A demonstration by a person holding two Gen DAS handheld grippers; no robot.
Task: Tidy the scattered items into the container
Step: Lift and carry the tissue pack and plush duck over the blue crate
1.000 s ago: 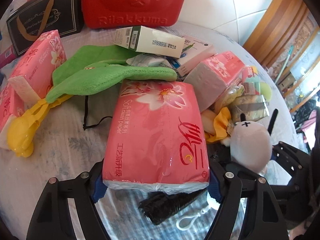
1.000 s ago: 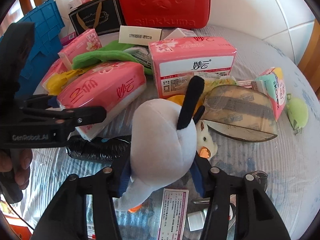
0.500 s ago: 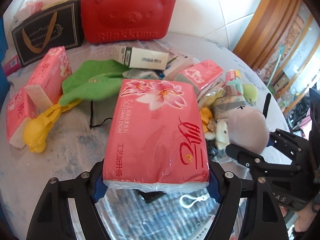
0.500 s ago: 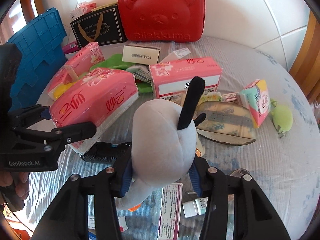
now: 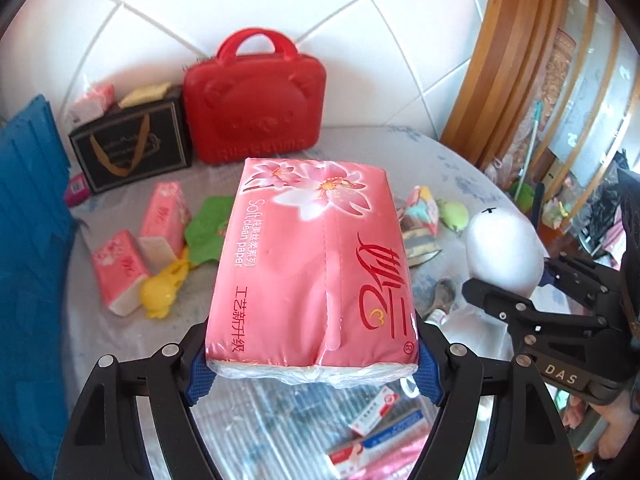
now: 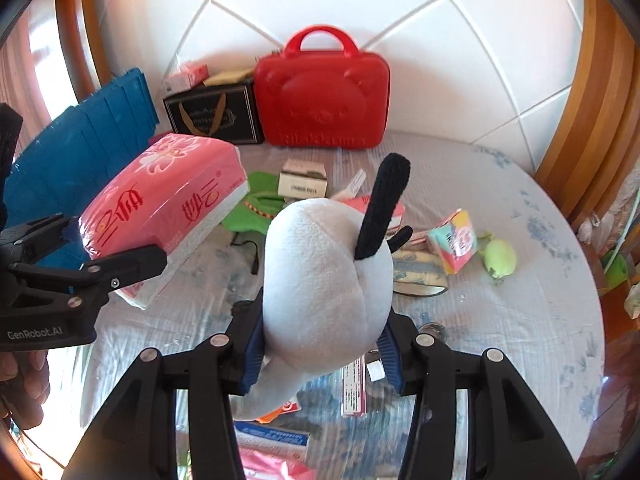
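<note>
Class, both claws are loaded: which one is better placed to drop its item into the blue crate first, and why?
Left, probably. The left claw grips the pink tissue pack right beside the blue crate. The right claw, holding the white plush toy, sits farther from it, with the left claw between.

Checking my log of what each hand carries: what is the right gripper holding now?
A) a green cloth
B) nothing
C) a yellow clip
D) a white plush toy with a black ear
D: in the right wrist view the right gripper is closed on the white plush toy, while the left gripper holds the pink tissue pack.
</note>
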